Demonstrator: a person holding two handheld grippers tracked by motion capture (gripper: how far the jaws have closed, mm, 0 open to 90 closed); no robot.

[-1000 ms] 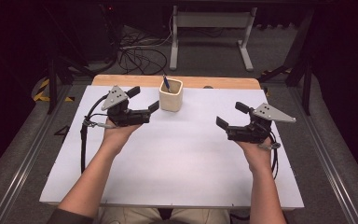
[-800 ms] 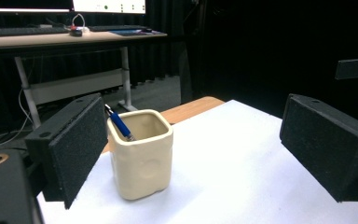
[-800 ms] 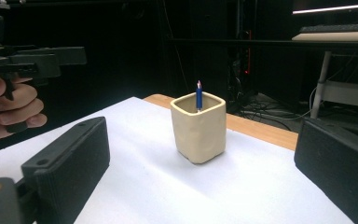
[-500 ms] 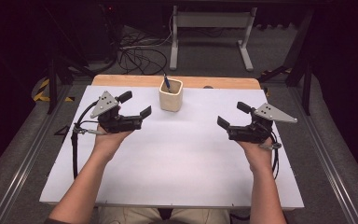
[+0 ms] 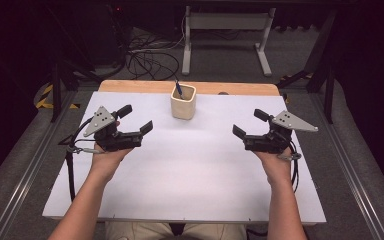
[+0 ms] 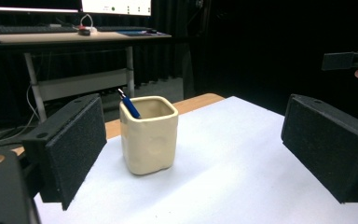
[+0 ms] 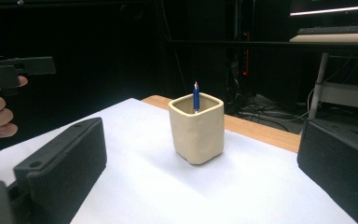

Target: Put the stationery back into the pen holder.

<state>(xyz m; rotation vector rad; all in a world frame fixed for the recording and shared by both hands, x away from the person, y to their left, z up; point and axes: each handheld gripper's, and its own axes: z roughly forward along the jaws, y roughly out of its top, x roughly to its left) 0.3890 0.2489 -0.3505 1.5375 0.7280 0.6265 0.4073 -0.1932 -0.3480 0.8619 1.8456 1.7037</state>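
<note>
Standing upright, a cream square cup [image 5: 183, 102] holds, seemingly, a blue pen [image 5: 178, 89].

left tongs [image 5: 136, 120] agape, empty | right tongs [image 5: 249, 124] agape, empty | forearms outstretched

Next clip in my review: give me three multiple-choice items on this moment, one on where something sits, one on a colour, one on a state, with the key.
1. Where does the cup stand?
A. at the far middle of the table
B. at the near left corner
C. on the floor

2. What colour is the pen in the cup?
A. red
B. blue
C. green

3. How do the left gripper and right gripper stand?
A. both shut on the cup
B. one open, one shut
C. both open, holding nothing

Key: 1 A, the high view shows it near the far edge; 2 B, blue in both gripper views; 3 C, jaws wide apart, cup untouched.
</note>
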